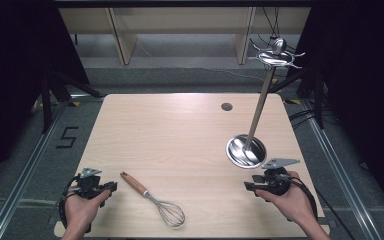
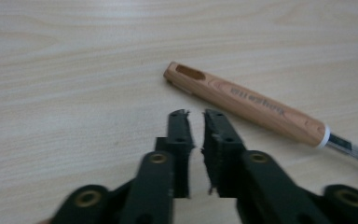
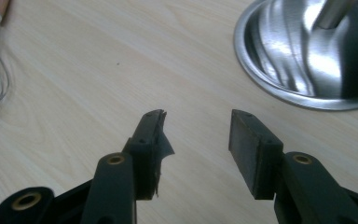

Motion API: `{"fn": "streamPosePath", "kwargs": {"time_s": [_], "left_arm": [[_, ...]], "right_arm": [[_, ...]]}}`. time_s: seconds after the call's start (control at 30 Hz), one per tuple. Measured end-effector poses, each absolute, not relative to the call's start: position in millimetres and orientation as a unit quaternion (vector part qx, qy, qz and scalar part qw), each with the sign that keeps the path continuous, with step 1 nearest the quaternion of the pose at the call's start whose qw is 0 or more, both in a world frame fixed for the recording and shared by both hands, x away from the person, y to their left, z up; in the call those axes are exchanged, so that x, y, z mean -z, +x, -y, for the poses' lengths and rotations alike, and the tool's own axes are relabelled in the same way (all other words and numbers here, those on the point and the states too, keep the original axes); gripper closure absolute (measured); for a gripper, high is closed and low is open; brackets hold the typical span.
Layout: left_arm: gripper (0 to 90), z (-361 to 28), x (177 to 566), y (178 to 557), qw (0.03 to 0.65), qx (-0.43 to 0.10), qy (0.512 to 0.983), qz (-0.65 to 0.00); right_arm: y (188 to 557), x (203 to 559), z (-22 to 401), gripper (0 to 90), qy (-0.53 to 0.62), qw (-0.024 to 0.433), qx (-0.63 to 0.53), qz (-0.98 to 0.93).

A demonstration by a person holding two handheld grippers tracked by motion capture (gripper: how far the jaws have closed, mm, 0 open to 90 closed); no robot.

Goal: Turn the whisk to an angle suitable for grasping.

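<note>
A black "5" [image 1: 68,136] is marked on the floor left of the desk [image 1: 190,125]. The whisk's wooden handle [image 2: 247,103] carries a dark printed brand, too blurred to read.

A pale wooden table [image 1: 180,130] stands here. On it lie two things — a wood-handled whisk [image 1: 152,199] near the front, a steel stand's round base [image 1: 246,151] at right.

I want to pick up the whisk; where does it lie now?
In the high view, the whisk lies flat near the table's front edge, left of centre, just right of the left gripper.
</note>
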State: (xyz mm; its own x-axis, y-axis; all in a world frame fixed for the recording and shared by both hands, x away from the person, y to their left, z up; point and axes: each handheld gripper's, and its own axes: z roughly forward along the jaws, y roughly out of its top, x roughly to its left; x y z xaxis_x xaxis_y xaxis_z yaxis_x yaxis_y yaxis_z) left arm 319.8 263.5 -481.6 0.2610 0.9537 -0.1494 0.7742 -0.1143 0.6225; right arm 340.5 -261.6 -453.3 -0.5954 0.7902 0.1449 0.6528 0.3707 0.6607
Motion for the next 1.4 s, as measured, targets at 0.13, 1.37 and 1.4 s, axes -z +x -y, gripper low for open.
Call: {"fn": "streamPosePath", "kwargs": {"time_s": [0.13,1.37,1.4], "left_arm": [[89.3,-258.2,482.8,325.4,0.283,-0.133,0.743,-0.591],[75.4,-163.1,480.5,429.7,0.246,-0.107,0.789,-0.553],[66.4,-163.7,476.7,425.7,0.244,-0.103,0.783,-0.563]], "right_arm": [[339.6,453.1,266.3,56.0,0.450,0.103,-0.364,-0.809],[340.9,458.9,281.4,54.9,0.471,0.080,-0.347,-0.807],[340.9,459.1,281.7,54.6,0.473,0.074,-0.345,-0.807]]}}
